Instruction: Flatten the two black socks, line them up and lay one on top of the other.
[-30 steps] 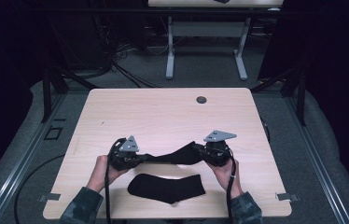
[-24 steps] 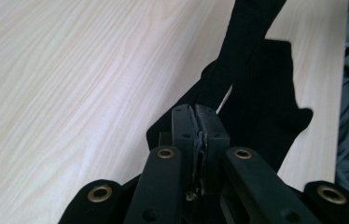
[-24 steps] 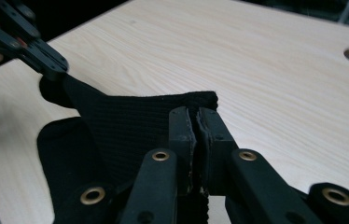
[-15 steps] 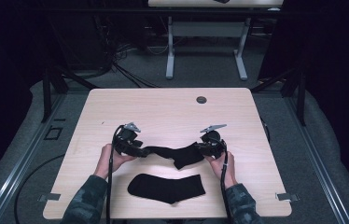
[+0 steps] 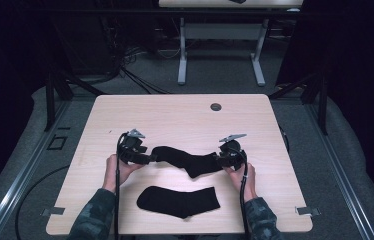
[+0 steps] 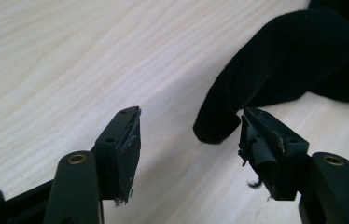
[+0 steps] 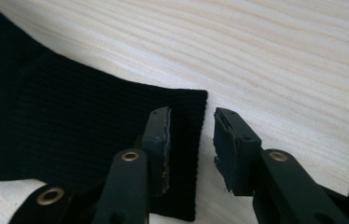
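Since a second ago I have carried the sock point(image 5: 187, 160) away from the counter's point(image 5: 175, 115) near edge and laid it flat mid-counter, and both tools now stand open. My left tool point(image 6: 189, 140) gapes wide with the sock's toe just past its tips, gripping nothing. My right tool point(image 7: 189, 140) is parted around the cuff, no longer pinching. A second sock point(image 5: 177, 201) lies by the near edge. I judge this one placed.

Dim, dark surroundings; counter point(image 5: 185, 120) evenly lit from overhead. Soft, faint shadows, no glare. High view slightly soft. Tongs point(image 6: 186, 140) close-ups sharp on wood grain, black fabric detail partly lost.
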